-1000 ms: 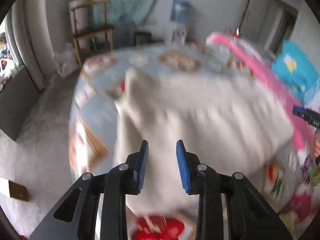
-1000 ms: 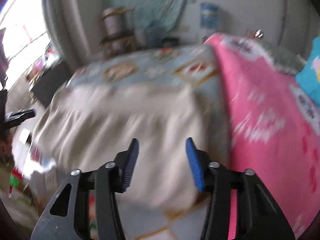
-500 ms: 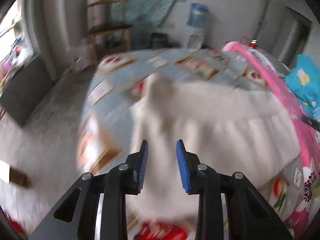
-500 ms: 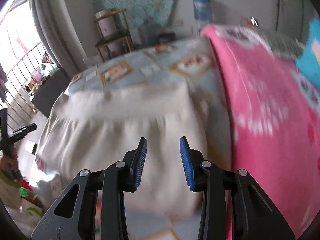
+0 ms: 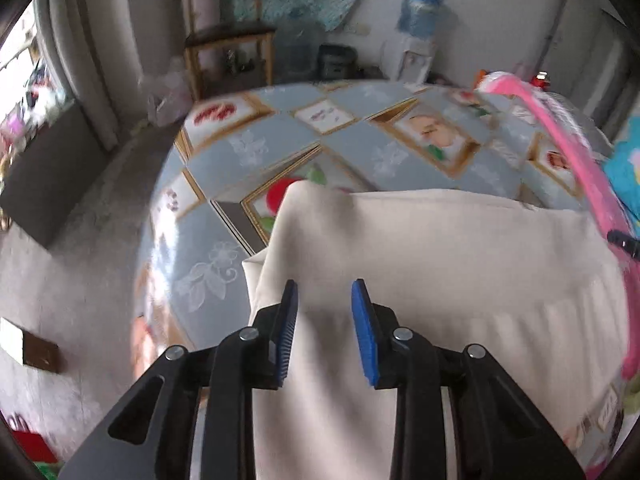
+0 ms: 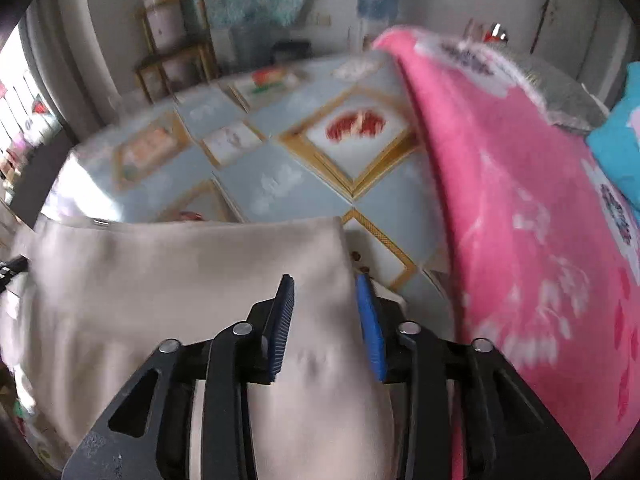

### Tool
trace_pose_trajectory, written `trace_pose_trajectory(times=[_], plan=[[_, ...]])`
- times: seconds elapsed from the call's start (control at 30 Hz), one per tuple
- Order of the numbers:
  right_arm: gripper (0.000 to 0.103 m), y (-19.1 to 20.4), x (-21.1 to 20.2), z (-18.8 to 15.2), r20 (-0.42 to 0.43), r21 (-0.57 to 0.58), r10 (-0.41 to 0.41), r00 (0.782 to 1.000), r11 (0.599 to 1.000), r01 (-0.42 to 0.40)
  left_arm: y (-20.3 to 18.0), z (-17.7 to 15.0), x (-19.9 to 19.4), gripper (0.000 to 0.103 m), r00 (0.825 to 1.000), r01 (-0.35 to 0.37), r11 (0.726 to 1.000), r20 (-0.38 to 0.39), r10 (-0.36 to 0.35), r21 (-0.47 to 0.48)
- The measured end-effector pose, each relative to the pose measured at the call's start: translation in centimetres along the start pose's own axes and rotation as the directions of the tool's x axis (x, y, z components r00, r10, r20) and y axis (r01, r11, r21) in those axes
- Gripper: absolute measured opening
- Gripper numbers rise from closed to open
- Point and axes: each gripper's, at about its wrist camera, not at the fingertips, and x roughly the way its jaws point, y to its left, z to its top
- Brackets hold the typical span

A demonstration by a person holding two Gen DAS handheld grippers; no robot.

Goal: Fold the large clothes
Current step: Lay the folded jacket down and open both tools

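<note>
While both point down at the bed, the left gripper [image 5: 324, 292] hangs with jaws apart over the left end of the beige garment [image 5: 440, 272], gripping nothing. The right gripper [image 6: 325, 286], jaws just widening and not gripping, straddles the garment's right edge. Beyond its far edge the patterned bedsheet [image 5: 248, 152] lies bare; a pink blanket [image 6: 520, 200] borders the right.
</note>
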Motion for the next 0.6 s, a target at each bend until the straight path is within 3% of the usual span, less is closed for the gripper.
trace_pose_trajectory(times=[0.07, 0.2, 0.33, 0.4, 0.5, 0.6], plan=[[0.051, 0.7, -3.6, -2.6, 0.041, -0.031, 0.028, 0.999, 0.999, -0.027, -1.4, -1.7, -2.9, 0.028, 0.999, 0.025, 0.998, 0.027, -0.027, 0.062], [0.057, 3.5, -4.6, -7.6, -0.002, -0.113, 0.055, 0.998, 0.992, -0.055, -4.6, -6.1, -5.0, 0.031, 0.999, 0.043, 0.981, 0.006, -0.045, 0.189], [0.058, 3.0, -0.5, -11.4, -0.104, -0.081, -0.037, 0.994, 0.996, 0.028, -5.2, -10.2, -1.9, 0.035, 0.996, -0.067, 0.971, -0.044, 0.08, 0.228], [0.058, 2.3, -1.2, -11.1, -0.097, -0.008, -0.02, 0.995, 1.0, 0.02, -4.9, -10.5, -2.3, 0.035, 0.998, -0.062, 0.979, -0.019, 0.067, 0.196], [0.058, 4.4, -4.0, -9.9, -0.006, -0.048, -0.013, 1.0, 0.999, 0.013, -5.8, -9.9, -3.9, 0.035, 0.999, -0.053, 0.978, 0.01, 0.052, 0.201], [0.057, 8.8, -4.6, -9.9, 0.028, -0.108, 0.139, 0.99, 0.985, -0.135, -8.5, -9.8, -5.1, 0.035, 0.999, 0.007, 0.97, 0.048, -0.02, 0.245]])
